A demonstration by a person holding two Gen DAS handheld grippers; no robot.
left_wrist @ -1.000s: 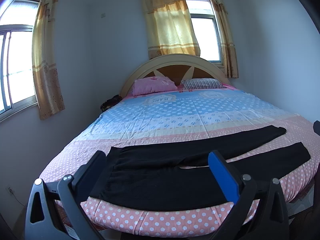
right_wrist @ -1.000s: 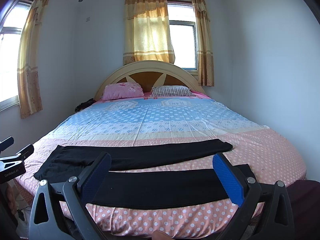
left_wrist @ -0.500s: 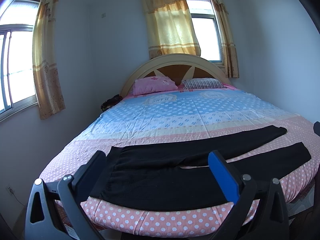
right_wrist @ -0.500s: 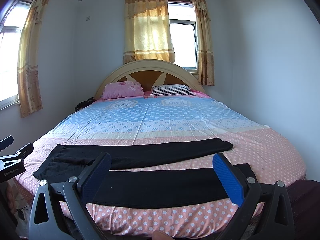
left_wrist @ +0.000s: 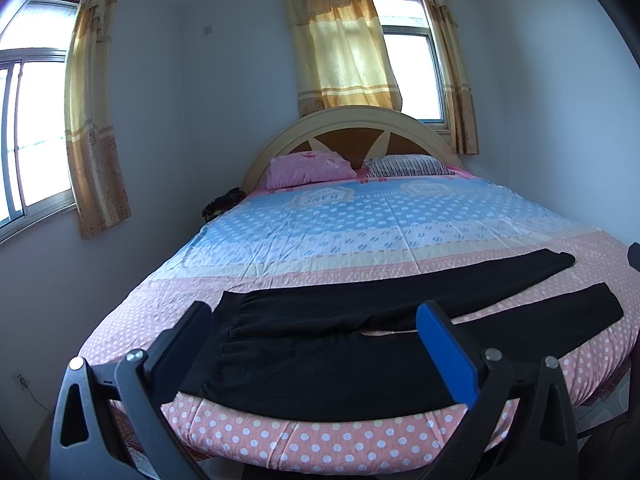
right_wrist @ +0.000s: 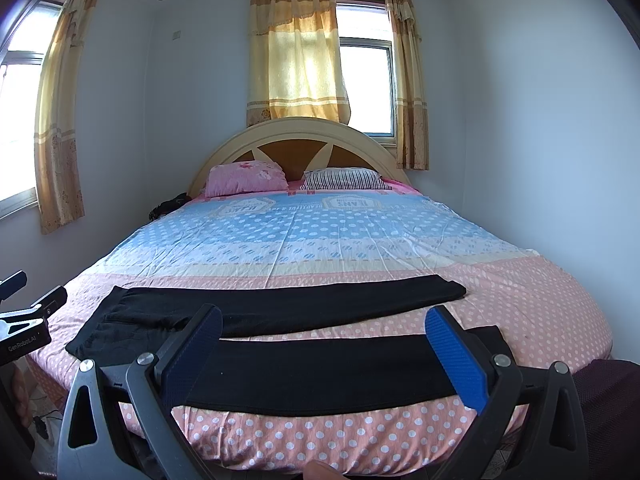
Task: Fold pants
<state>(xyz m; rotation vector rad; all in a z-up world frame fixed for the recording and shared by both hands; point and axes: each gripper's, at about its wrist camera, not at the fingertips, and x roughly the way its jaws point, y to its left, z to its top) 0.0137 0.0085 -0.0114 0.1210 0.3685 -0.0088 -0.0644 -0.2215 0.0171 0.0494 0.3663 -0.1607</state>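
**At the Foot of the Bed: Pants Laid Flat, Folding Not Yet Begun**

Across the near end of the bed [left_wrist: 360,444], on the pink dotted part of the cover, the black pants [left_wrist: 320,360] lie spread flat and unfolded. At the left sits the waistband, close to the bed's left edge. From there the two legs run rightward and part slightly, showing a strip of cover between them. The far leg [right_wrist: 320,304] ends well short of the right edge; the near leg [right_wrist: 320,372] lies along the front edge.

Before the waist end, the left gripper [left_wrist: 316,352] hovers with its fingers spread wide, holding nothing and clear of the cloth. Further right, the right gripper [right_wrist: 320,356] hangs over the near leg, likewise wide open and empty.

Judged from this, the task stands at its very start: the approach before a first grasp. The next move likely calls for both grippers to come down and pinch one leg's outer edge, at waist and near the cuff, then carry it over onto the other so the seams line up.
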